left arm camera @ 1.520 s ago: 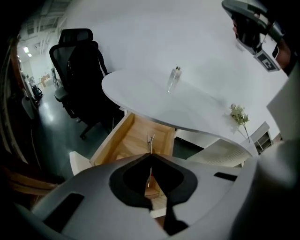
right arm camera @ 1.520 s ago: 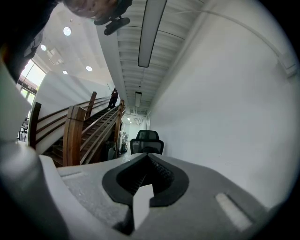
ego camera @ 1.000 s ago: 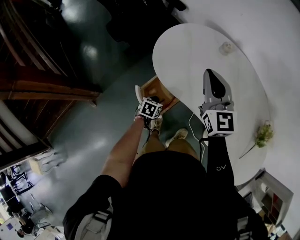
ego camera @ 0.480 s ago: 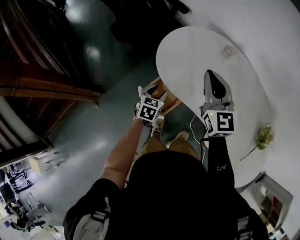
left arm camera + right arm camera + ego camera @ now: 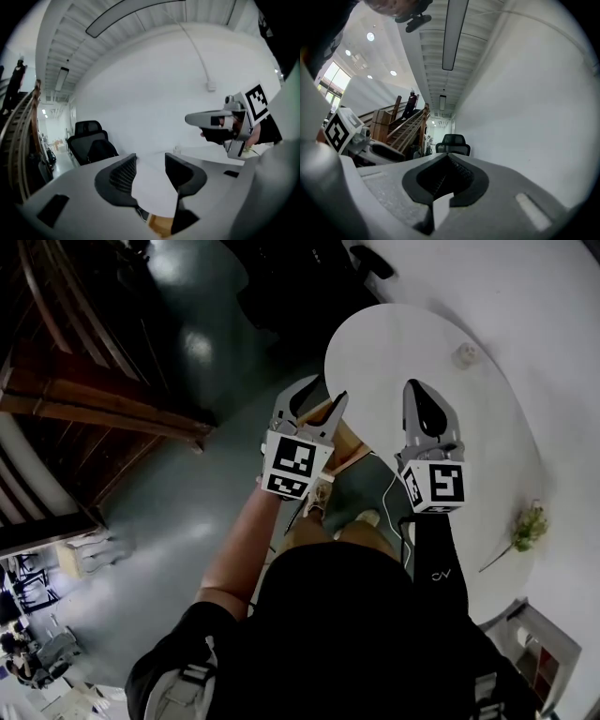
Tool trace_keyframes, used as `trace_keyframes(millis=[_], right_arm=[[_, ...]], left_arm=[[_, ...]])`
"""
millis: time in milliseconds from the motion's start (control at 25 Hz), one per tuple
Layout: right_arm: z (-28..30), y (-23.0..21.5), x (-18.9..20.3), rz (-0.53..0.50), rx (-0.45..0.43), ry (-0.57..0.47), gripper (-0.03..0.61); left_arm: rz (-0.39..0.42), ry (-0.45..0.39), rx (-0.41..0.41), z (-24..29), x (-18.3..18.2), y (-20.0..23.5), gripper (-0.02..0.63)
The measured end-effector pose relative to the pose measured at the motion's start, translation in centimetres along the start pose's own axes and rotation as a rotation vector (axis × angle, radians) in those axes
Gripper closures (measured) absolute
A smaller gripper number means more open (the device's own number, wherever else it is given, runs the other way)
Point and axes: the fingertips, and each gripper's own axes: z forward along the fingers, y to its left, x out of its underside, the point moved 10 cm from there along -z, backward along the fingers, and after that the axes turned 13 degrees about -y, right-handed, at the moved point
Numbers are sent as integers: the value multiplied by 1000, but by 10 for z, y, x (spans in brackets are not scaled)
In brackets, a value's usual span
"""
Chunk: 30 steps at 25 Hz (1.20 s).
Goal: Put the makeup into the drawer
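- Head view: I see the left gripper (image 5: pixel 320 397) wide open and empty over the wooden drawer (image 5: pixel 349 442), and the right gripper (image 5: pixel 419 395) closed on nothing. A small pale jar (image 5: pixel 463 354), probably the makeup, sits on the white table (image 5: pixel 487 437) at one o'clock.
- Left gripper view: jaws parted, nothing between them; the jar is beyond, at one o'clock.
- Right gripper view: jaws together, empty.
- I judge the jar light, rigid and slick; I'd pinch its sides.
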Motion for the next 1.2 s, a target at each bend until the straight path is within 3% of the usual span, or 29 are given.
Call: trace_keyframes(millis=[120, 320, 360, 400, 440, 800, 1200], right_arm=[[0, 2, -1, 2, -8, -5, 574], [2, 1, -4, -3, -6, -9, 574], [2, 1, -4, -4, -4, -9, 574], [1, 0, -4, -4, -1, -9, 574], [1, -1, -4, -4, 1, -10, 574], [4, 5, -6, -83, -46, 15, 574], [7, 4, -1, -71, -35, 33, 574]], left_arm=[[45, -64, -34, -5, -20, 3, 422], [39, -93, -57, -9, -28, 10, 424], [37, -102, -71, -11, -29, 11, 463], [38, -109, -87, -12, -30, 12, 596], [41, -111, -97, -12, -30, 12, 604], [60, -121, -105, -6, -34, 14, 604], [44, -120, -100, -3, -31, 21, 606]])
